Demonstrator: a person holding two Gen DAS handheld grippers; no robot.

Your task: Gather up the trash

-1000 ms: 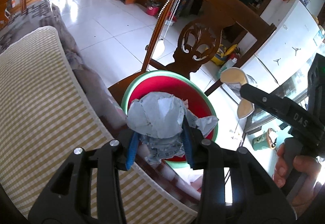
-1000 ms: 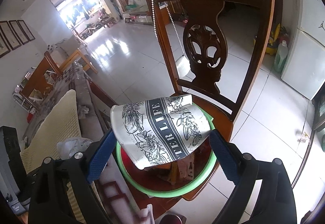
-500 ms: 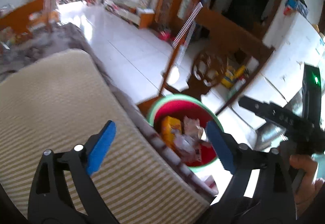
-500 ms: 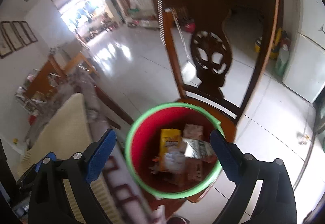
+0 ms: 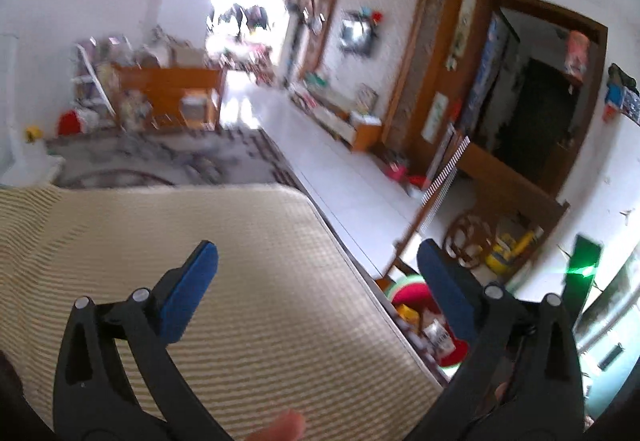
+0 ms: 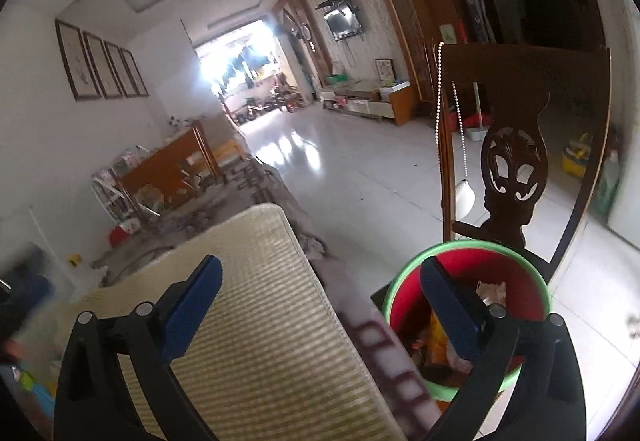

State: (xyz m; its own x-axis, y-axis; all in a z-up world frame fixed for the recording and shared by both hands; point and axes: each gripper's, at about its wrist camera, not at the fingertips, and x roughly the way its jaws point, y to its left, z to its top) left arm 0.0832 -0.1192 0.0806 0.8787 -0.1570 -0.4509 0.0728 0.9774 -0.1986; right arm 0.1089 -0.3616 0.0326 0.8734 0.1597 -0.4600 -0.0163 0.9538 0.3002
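A red basin with a green rim (image 6: pixel 516 273) sits on a wooden chair seat and holds several pieces of trash (image 6: pixel 438 337), among them a yellow packet. It also shows in the left wrist view (image 5: pixel 412 291), low right, partly hidden behind a finger. My left gripper (image 5: pixel 318 277) is open and empty above a yellow striped mat (image 5: pixel 248 281). My right gripper (image 6: pixel 320 293) is open and empty, its right finger (image 6: pixel 448 301) over the basin's near rim. No trash shows on the mat.
The wooden chair back (image 6: pixel 516 145) with a bead string (image 6: pixel 440 113) rises behind the basin. The mat lies on a patterned cloth (image 6: pixel 256 185) along the table edge. White tiled floor (image 6: pixel 360 177) spreads beyond. A wooden bench (image 5: pixel 168 93) stands far back.
Both grippers let their trash drop into the basin one second ago and opened. Since then both have pulled back and swung left over the striped mat, the basin sliding to the lower right.
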